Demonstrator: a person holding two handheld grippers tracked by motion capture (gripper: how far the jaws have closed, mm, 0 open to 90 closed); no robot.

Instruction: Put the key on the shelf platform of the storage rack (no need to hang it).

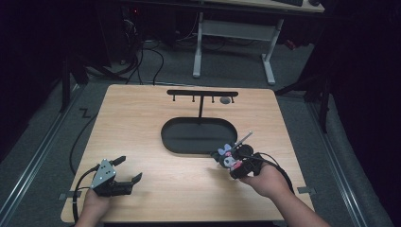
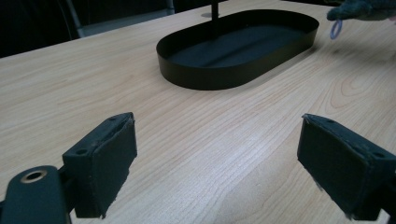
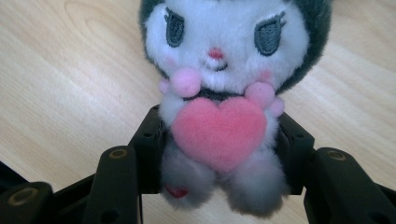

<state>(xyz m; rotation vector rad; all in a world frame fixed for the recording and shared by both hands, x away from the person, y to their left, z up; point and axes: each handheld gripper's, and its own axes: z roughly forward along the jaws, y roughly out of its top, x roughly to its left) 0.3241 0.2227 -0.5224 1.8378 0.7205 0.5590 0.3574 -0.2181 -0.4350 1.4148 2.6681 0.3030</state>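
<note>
A small plush toy [image 3: 219,88] with a white face, dark hood and pink heart sits clamped between the jaws of my right gripper [image 3: 219,154], which is shut on its body. From above, the plush toy [image 1: 230,158] hangs just off the right end of the black oval tray [image 1: 198,135], held by my right gripper [image 1: 239,163]. My left gripper [image 1: 126,171] rests at the table's front left, open with nothing between its pads [image 2: 109,163]. A black T-shaped hook stand [image 1: 202,94] rises from the tray. The tray [image 2: 233,51] lies ahead of the left gripper.
The wooden table [image 1: 142,123] has bare surface between the two grippers. A small grey object [image 1: 225,100] hangs near the stand's right end. A white desk frame [image 1: 234,42] and cables on the floor lie beyond the table's far edge.
</note>
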